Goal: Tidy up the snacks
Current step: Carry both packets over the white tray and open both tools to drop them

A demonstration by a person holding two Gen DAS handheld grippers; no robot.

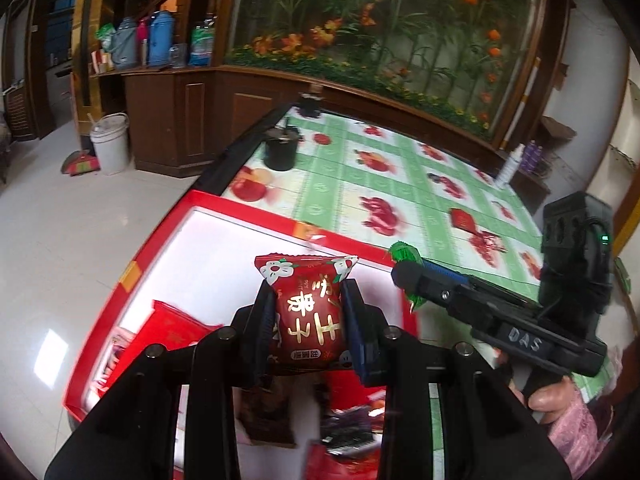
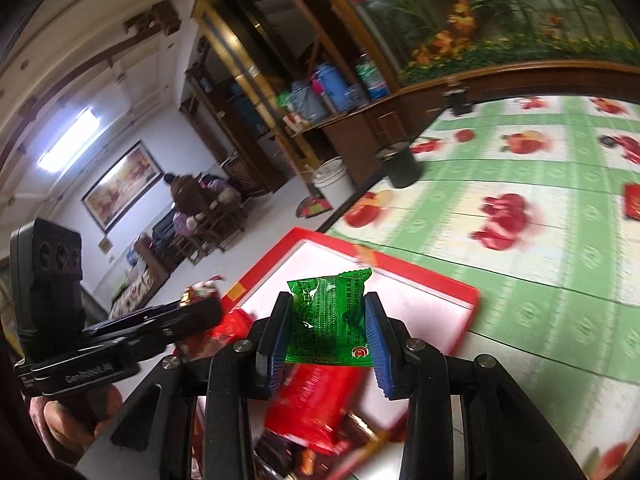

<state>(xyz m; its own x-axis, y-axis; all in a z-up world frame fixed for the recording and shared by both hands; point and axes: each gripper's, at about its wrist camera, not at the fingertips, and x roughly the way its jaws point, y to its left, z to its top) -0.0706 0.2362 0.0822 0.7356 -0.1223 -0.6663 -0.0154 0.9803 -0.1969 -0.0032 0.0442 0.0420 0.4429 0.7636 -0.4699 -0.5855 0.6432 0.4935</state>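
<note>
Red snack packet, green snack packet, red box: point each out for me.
red snack packet (image 1: 309, 314), left wrist view, middle of its printed front.
green snack packet (image 2: 329, 320), right wrist view, centre of the wrapper.
red box (image 1: 256, 210), left wrist view, far rim.

I'm seeing the snacks (image 2: 316, 404) in the red box (image 1: 224, 204) blurring, half hidden behind the gripper frame, their labels unreadable.

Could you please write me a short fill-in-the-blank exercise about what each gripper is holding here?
1. The left gripper is shut on a ____ snack packet.
2. The right gripper is shut on a ____ packet.
3. Both are above a white tray with a ____ rim.
4. The black cup stands on the ____ checked tablecloth.

Missing words: red; green; red; green
</note>
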